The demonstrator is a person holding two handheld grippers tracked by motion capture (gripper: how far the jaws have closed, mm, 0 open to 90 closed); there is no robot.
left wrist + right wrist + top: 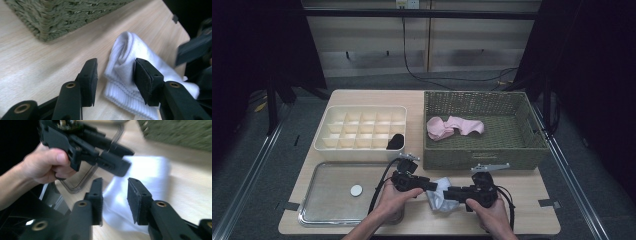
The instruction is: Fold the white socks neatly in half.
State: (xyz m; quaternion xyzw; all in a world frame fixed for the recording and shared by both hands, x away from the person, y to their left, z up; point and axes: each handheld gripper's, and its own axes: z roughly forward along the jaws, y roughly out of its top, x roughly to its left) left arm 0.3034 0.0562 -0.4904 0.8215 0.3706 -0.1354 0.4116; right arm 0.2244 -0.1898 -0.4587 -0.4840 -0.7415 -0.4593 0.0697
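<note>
**Both grippers part-open over a white sock**

The left gripper (115, 75) has its jaws spread partway, with the folded white sock (130, 65) lying between them on the wooden table (37, 65); one pad rests against the sock's side, the other stands clear of it. The right gripper (115, 195) also has its jaws partway apart, the sock under and between them, neither pad pressing it. The sock lies at the table's front edge, just before the woven basket (484, 155).
</note>
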